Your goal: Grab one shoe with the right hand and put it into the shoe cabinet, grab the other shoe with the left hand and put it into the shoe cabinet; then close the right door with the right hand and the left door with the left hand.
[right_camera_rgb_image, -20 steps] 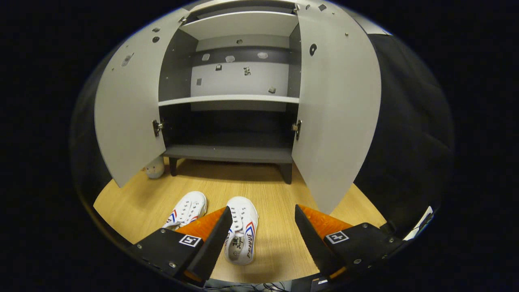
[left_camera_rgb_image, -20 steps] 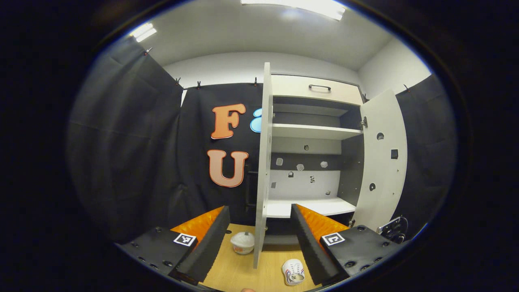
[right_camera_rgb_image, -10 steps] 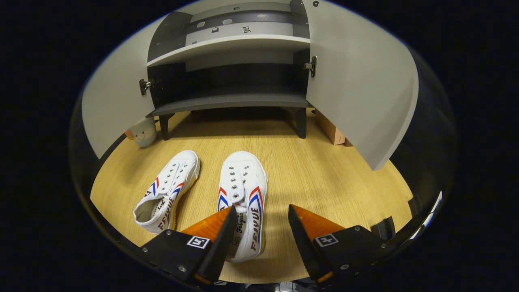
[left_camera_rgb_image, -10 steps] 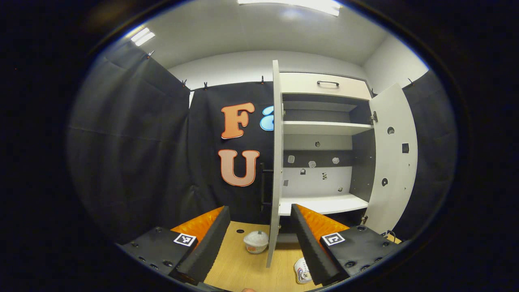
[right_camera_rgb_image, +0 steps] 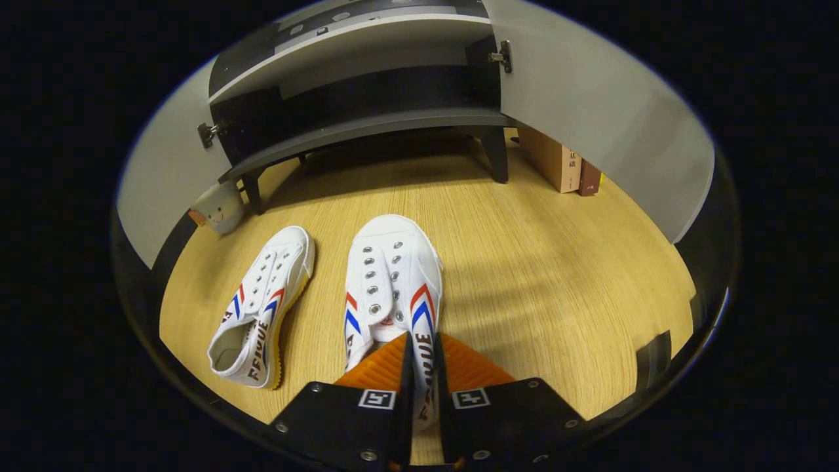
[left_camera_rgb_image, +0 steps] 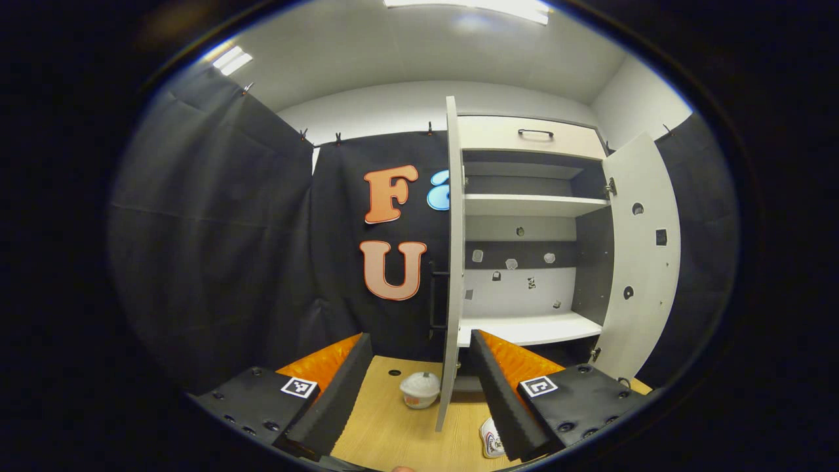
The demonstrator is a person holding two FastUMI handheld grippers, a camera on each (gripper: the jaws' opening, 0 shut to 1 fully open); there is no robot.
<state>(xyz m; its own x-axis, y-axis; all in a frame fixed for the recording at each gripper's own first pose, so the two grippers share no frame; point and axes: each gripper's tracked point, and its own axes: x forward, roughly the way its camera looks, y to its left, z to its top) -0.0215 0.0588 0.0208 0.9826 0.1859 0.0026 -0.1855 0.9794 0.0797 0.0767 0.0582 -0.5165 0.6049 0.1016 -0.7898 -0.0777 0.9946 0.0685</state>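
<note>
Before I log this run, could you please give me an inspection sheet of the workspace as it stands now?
Surface: light wood-grain floor, bare around the shoes.
Job's things: two white canvas shoes with red and blue stripes; right shoe gripped at its side wall, left shoe lying free beside it. White shoe cabinet with both doors open, shelves bare.
Clutter: small grey plush toy by the cabinet's leg; brown books behind the right door.
Grippers: right tongs shut on the right shoe; left tongs open, held high.
Cables: nothing seen.
Surroundings: black cloth booth wall, white ceiling with lamps.
</note>
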